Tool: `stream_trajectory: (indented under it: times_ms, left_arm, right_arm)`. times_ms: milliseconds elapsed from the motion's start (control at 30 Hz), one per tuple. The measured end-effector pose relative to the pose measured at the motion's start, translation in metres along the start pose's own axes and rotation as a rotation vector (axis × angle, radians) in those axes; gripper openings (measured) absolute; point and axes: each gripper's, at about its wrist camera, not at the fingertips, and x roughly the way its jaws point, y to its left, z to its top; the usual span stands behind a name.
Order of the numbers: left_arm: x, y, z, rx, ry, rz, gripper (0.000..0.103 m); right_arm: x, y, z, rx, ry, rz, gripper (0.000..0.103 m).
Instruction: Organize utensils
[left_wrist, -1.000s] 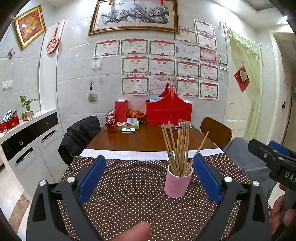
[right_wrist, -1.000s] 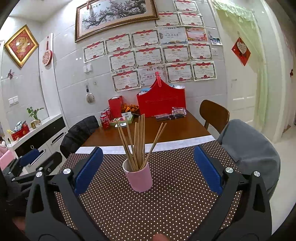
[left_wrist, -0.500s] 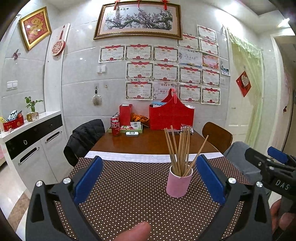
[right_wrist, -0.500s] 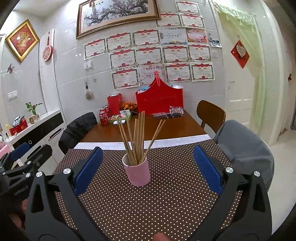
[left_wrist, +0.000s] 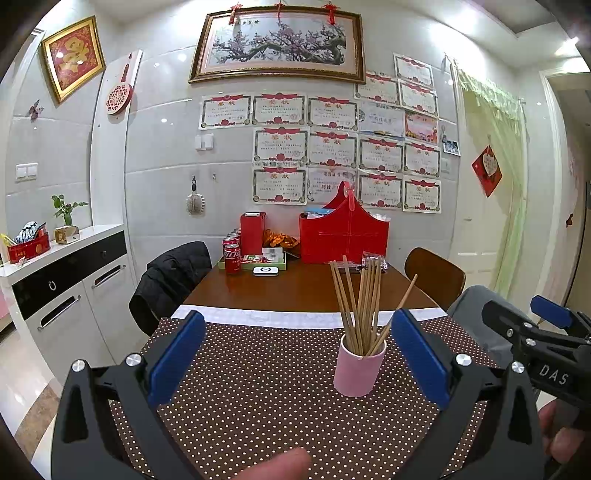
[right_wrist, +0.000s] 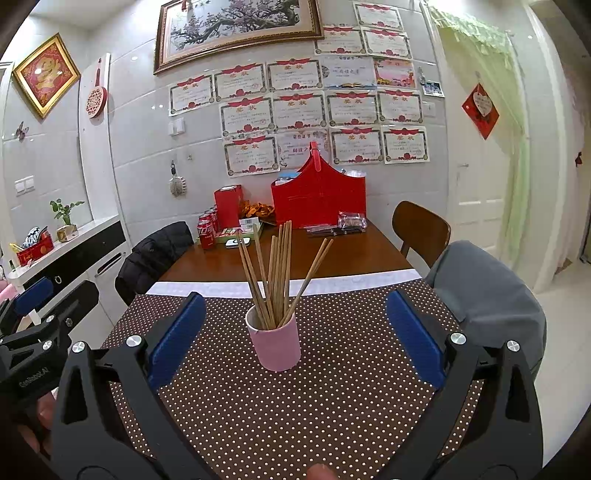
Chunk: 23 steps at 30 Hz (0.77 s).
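Note:
A pink cup (left_wrist: 358, 365) stands upright on the brown polka-dot cloth (left_wrist: 258, 398), holding several wooden chopsticks (left_wrist: 360, 299) that fan outward. In the right wrist view the cup (right_wrist: 275, 341) and chopsticks (right_wrist: 280, 273) sit near the middle. My left gripper (left_wrist: 295, 358) is open and empty, held back from the cup, which lies toward its right finger. My right gripper (right_wrist: 293, 338) is open and empty, with the cup ahead between its fingers, nearer the left one. Each gripper shows at the edge of the other's view.
The wooden table (left_wrist: 295, 288) carries a red basket (left_wrist: 343, 232), red box (left_wrist: 252, 230), cola cans (left_wrist: 232, 254) and a tray at the far end. Chairs stand left (left_wrist: 170, 280) and right (left_wrist: 434, 277). A grey-covered seat (right_wrist: 487, 295) is at right, a white cabinet (left_wrist: 62, 295) at left.
Both grippers have tilted up and drawn slightly back, so the cup sits lower in both views. Both stay open and empty. The cup and chopsticks have not moved.

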Motion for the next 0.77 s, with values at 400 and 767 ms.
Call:
stream_trajectory:
  times_ms: [400, 767]
  left_arm:
    - [-0.003, 0.006, 0.000, -0.029, -0.002, -0.011, 0.099]
    - [-0.017, -0.002, 0.005, 0.004, -0.043, -0.004, 0.099]
  right_arm:
    - [0.000, 0.000, 0.000, 0.002, 0.001, 0.001, 0.097]
    - [-0.004, 0.001, 0.001, 0.000, -0.007, 0.006, 0.097]
